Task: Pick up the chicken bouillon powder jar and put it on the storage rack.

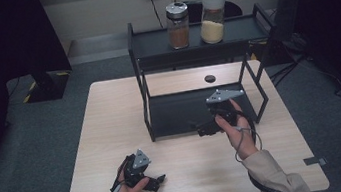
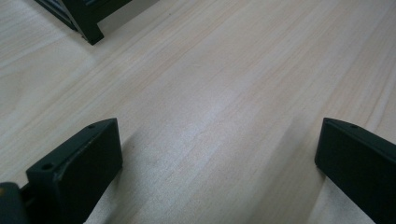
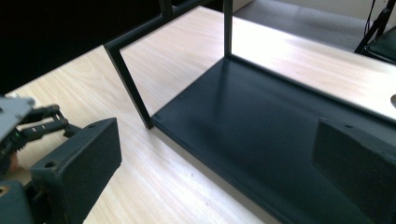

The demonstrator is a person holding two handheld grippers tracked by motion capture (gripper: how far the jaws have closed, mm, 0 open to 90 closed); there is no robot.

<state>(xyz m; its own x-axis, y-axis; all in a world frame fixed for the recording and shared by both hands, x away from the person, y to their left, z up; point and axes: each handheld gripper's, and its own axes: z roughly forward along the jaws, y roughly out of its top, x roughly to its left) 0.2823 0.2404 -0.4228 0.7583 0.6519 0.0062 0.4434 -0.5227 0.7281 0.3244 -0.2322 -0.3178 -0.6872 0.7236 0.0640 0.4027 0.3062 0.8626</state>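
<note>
While both grippers sit over the table (image 1: 110, 109), the two-tier black rack (image 1: 191, 42) stands toward its far side. On the rack's top shelf stand a jar of brown powder (image 1: 178, 25) with a metal cap and, just beside it, a jar of pale yellow powder (image 1: 212, 15) with a white cap; the two are close but apart. A small dark hole (image 1: 210, 78) marks the tabletop behind the rack.

Right gripper (image 1: 202, 131): held at the front edge of the rack's lower shelf (image 3: 261, 121), jaws spread wide with nothing between them. In the right gripper view the shelf's flat surface lies just ahead and the front corner post (image 3: 130, 88) stands to the left of the jaws.

Left gripper (image 1: 159, 182): low over the near part of the table, well apart from the rack, jaws spread wide over bare wood (image 2: 210, 93). A rack foot (image 2: 91, 32) shows in the far corner of the left gripper view. Both jars are above and beyond either gripper.
</note>
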